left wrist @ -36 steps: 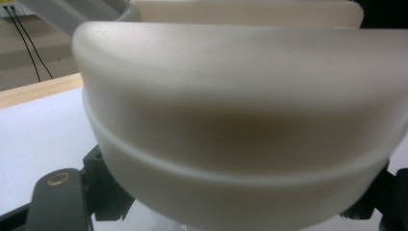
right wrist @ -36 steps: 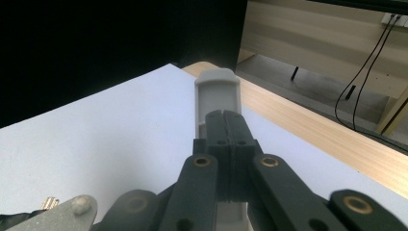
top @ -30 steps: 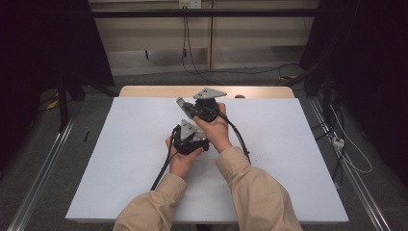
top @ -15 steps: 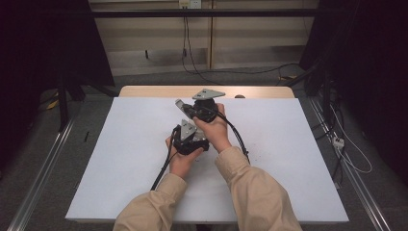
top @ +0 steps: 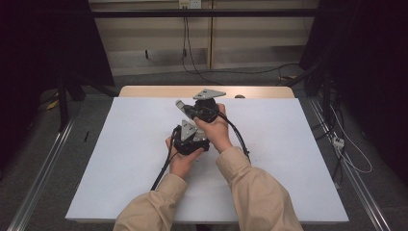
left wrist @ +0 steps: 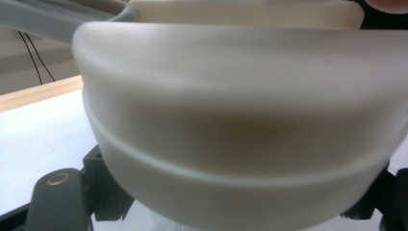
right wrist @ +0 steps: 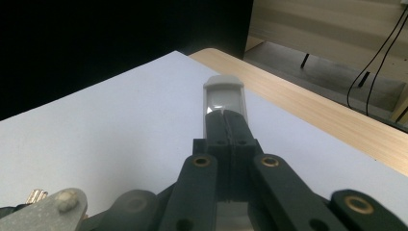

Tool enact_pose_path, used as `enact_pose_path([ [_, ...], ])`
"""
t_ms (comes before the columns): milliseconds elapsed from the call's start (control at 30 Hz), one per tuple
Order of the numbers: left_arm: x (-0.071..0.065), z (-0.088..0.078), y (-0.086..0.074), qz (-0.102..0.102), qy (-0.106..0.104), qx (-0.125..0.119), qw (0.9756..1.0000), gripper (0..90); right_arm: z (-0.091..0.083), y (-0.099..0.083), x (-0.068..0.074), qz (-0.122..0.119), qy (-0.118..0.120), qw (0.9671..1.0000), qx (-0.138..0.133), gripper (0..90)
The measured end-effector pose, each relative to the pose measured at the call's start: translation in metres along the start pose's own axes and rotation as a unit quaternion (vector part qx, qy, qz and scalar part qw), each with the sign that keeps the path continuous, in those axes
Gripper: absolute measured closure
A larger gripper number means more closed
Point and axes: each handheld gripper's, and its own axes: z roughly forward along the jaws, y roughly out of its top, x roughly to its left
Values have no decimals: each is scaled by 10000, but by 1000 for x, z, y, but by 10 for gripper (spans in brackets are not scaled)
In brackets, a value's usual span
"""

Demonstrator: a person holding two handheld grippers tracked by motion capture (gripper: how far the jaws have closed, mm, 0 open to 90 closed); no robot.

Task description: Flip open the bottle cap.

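Observation:
Both hands hold their grippers close together over the middle of the white table [top: 120, 159]. My right gripper [top: 191, 111] points toward the far left and is shut on a flat grey handle [top: 180, 104] that sticks out past its tips. The right gripper view shows the same right gripper [right wrist: 225, 118] with jaws pressed together and the grey handle [right wrist: 222, 94] beyond them. My left gripper [top: 188, 132] sits just below it, jaws hidden. In the left gripper view a cream-white rounded body [left wrist: 240, 110] hangs very close to the lens and joins the grey handle [left wrist: 48, 19]. What the left jaws pinch I cannot tell.
A wooden strip [top: 260, 91] borders the table's far edge. Black cables [top: 163, 168] trail from the grippers toward the near edge. Metal rails [top: 43, 163] run along both sides, and loose wires [top: 346, 149] lie on the floor at the right.

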Motion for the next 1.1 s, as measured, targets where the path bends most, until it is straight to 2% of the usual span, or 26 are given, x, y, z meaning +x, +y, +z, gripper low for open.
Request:
enact_pose_path([
  [333, -1, 0, 0, 47, -58, -29, 10000, 185, -7, 1, -2, -93, -91, 9999, 20, 900],
  [600, 2, -1, 0, -65, -152, -80, 9998, 180, -12, 0, -4, -53, -96, 9999, 26, 900],
  [733, 3, -2, 0, -113, -201, -68, 9997, 143, -14, -1, -5, -25, -102, 9999, 30, 900],
  [833, 3, -3, 0, -13, -178, -5, 9998, 137, -16, 0, -5, -4, -125, 9999, 2, 900],
  [967, 3, -3, 0, -3, -113, 41, 9999, 117, -19, 0, -6, -7, -154, 9999, -18, 894],
  [1100, 4, -4, -1, -134, -121, 69, 9998, 96, -22, 0, -6, -26, -171, 9998, -23, 882],
])
